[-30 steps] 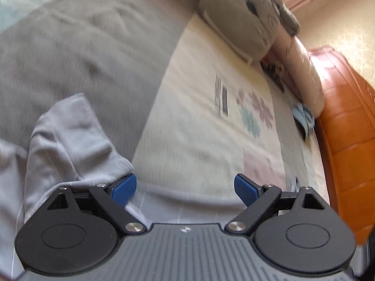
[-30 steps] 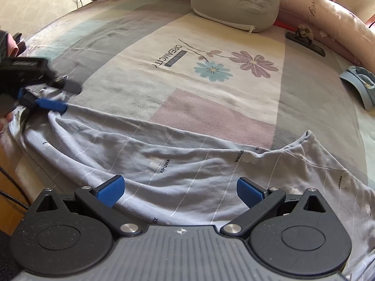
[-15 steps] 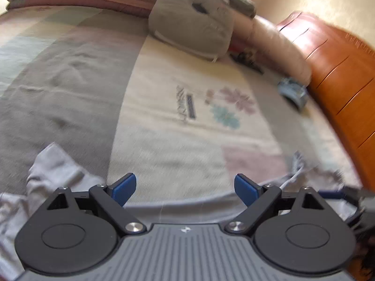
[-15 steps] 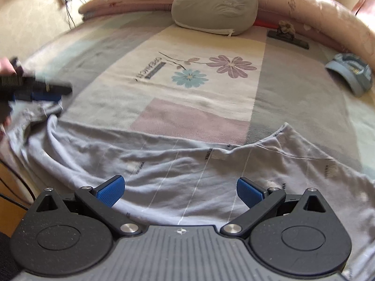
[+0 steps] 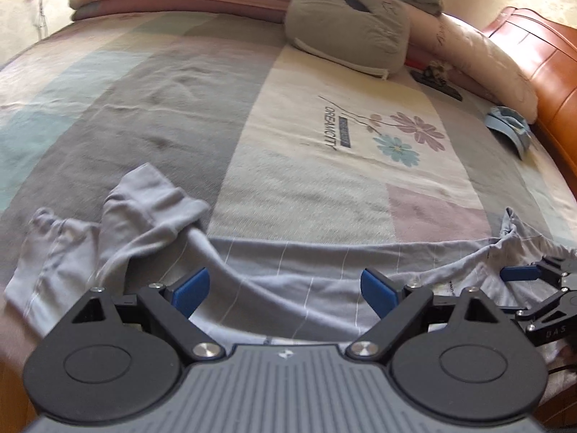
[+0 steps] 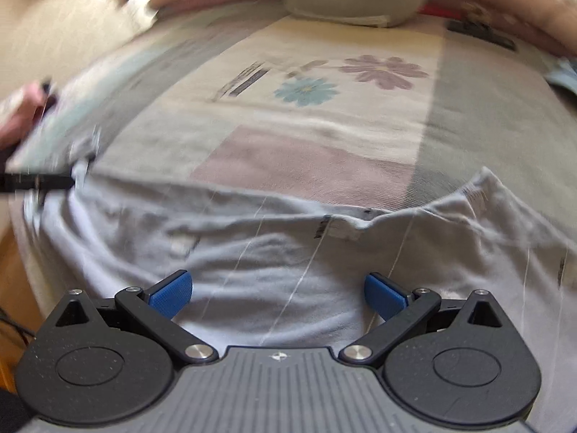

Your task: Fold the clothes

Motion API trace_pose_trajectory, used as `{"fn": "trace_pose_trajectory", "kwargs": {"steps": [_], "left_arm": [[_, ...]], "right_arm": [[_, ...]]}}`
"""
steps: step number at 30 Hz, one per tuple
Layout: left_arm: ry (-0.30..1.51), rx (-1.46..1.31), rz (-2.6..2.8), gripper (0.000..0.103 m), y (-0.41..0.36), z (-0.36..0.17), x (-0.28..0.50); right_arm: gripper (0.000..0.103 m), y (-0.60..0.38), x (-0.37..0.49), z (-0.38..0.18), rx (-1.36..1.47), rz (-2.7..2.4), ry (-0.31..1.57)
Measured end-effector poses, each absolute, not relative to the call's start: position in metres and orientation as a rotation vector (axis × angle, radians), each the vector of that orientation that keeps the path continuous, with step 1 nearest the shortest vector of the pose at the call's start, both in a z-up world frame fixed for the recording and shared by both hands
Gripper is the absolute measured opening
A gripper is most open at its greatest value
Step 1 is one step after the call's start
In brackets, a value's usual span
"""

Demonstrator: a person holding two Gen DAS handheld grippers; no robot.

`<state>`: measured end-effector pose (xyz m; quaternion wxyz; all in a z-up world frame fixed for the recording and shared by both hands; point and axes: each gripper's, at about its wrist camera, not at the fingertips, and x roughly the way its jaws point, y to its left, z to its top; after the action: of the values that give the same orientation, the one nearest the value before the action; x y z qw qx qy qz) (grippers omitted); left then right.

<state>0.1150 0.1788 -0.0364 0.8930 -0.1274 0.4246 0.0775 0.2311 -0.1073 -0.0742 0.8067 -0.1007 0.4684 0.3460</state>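
A: The left gripper (image 5: 285, 288) sits at the bottom centre of its own view with its blue pads spread wide and nothing between them. Why so low over the cloth?

B: Judging by the pose, it's lined up over the near edge of the grey shirt (image 5: 288, 270), which lies across the lower third of that frame on the patchwork bedspread (image 5: 180, 90). Spread jaws over flat fabric look like an approach to a pinch, not a carry.

A: And the right gripper (image 6: 277, 292)?

B: Same stance, bottom centre of the right wrist view: pads apart, empty, with the shirt's pale striped body directly beneath. That frame is blurred, so fine detail is unreliable.

A: The sleeve (image 5: 151, 202) at lower left of the left view is flipped up on itself.

B: Yes, it's bunched and doubled over rather than flat. I'd guess it needs smoothing before any fold holds.

A: Why is the shirt so close to the bed's near edge?

B: Probably reach. Both tools can get at it there, while the grey cushion (image 5: 349, 21) at upper centre and the blue cap (image 5: 508, 130) at the right stay well apart from the work.

A: The right tool shows at the lower right of the left view.

B: Just beside the shirt's far corner there.
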Motion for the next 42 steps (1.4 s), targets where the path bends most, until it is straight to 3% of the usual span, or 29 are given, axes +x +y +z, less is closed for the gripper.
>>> {"fn": "trace_pose_trajectory", "kwargs": {"steps": [5,7,9,13,15,20,23,34,39,42], "left_arm": [[0.848,-0.254,0.248,0.091,0.173,-0.031,0.093],[0.844,-0.266,0.262,0.091,0.173,-0.031,0.088],[0.848,-0.272,0.264,0.091,0.172,-0.031,0.085],[0.848,-0.267,0.254,0.091,0.170,-0.030,0.080],[0.845,-0.269,0.248,0.091,0.170,-0.031,0.077],[0.845,-0.294,0.239,0.091,0.174,-0.035,0.073],[0.850,-0.305,0.237,0.091,0.177,-0.038,0.073],[0.842,-0.313,0.218,0.091,0.180,-0.039,0.074],[0.849,-0.349,0.261,0.091,0.188,-0.042,0.066],[0.847,-0.365,0.282,0.091,0.195,-0.041,0.058]], "right_arm": [[0.099,-0.096,0.245,-0.053,-0.249,0.976,0.986],[0.088,-0.082,0.252,-0.044,-0.286,1.080,0.953],[0.068,-0.068,0.259,-0.035,-0.323,1.184,0.916],[0.047,-0.024,0.265,-0.041,-0.444,1.361,0.899],[0.032,-0.007,0.265,-0.046,-0.505,1.415,0.904],[0.025,0.012,0.264,-0.058,-0.562,1.446,0.948],[0.006,0.011,0.259,-0.057,-0.573,1.464,0.943],[0.006,0.025,0.281,-0.050,-0.545,1.323,0.893],[0.016,0.019,0.281,-0.047,-0.482,1.265,0.897],[0.016,0.002,0.272,-0.032,-0.422,1.257,0.859]]}}
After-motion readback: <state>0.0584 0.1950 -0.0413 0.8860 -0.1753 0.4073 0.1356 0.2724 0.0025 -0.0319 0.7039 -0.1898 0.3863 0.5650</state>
